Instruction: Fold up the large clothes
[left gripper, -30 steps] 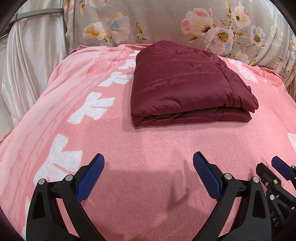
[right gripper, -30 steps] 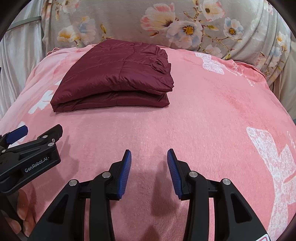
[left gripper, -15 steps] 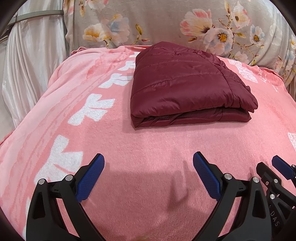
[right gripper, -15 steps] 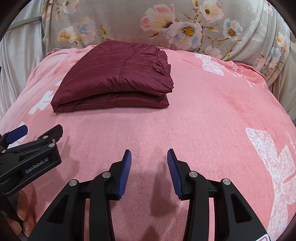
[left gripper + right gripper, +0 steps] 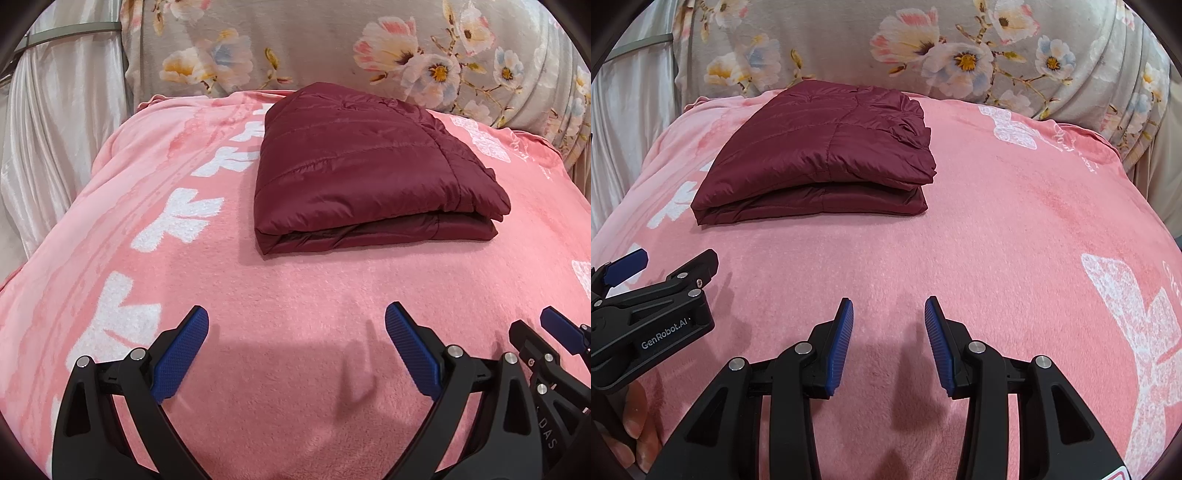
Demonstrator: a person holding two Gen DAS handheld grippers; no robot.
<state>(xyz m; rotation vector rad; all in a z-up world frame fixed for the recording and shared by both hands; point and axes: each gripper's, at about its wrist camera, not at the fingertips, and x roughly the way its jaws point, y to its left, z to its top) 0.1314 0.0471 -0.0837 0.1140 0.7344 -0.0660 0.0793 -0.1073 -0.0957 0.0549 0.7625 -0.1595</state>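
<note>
Lying folded, maroon jacket (image 5: 362,173), sleeves hidden; both claws empty

Maroon quilted jacket (image 5: 365,173) lies folded into a compact rectangular bundle of 2 visible layers, flat on the pink blanket (image 5: 295,295), toward its far end. Fold edge faces the cameras.
</note>
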